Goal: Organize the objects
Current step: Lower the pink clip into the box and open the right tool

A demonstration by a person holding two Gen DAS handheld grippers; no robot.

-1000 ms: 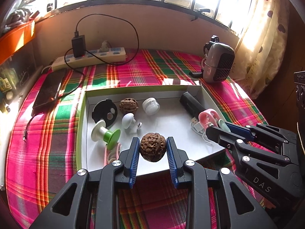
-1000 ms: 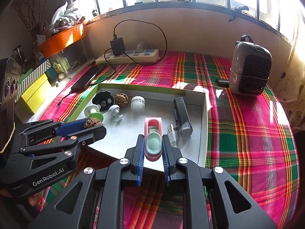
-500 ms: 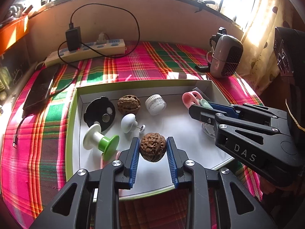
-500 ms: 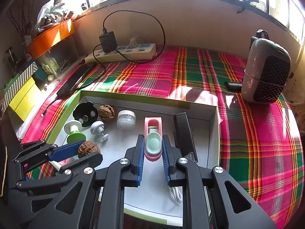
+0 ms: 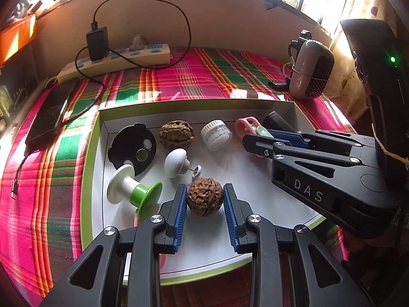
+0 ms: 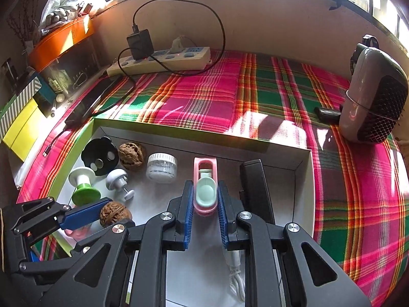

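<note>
My left gripper [image 5: 204, 199] is shut on a brown walnut [image 5: 204, 200] and holds it over the near part of the white tray [image 5: 271, 204] with a green rim. From the right wrist view the same walnut [image 6: 115, 213] shows in the left gripper [image 6: 112, 215] at lower left. My right gripper [image 6: 204, 199] is shut on a pink clip with a mint pad [image 6: 205, 190], also over the tray [image 6: 303, 163]. In the left wrist view this clip [image 5: 249, 128] pokes out of the right gripper [image 5: 255, 135].
In the tray lie a second walnut [image 5: 176, 135], a white jar [image 5: 216, 135], a black disc [image 5: 133, 148], a white-and-green spool [image 5: 133, 195], a white knob [image 5: 177, 163], a black bar [image 6: 253, 186] and a white cable [image 6: 236, 278]. On the plaid cloth: a power strip [image 5: 115, 58], a phone [image 5: 49, 113], a small heater [image 5: 310, 70].
Both grippers moved forward and lower over the tray, still holding their objects. The right gripper went further, its clip now over the tray's far part beside the jar.
</note>
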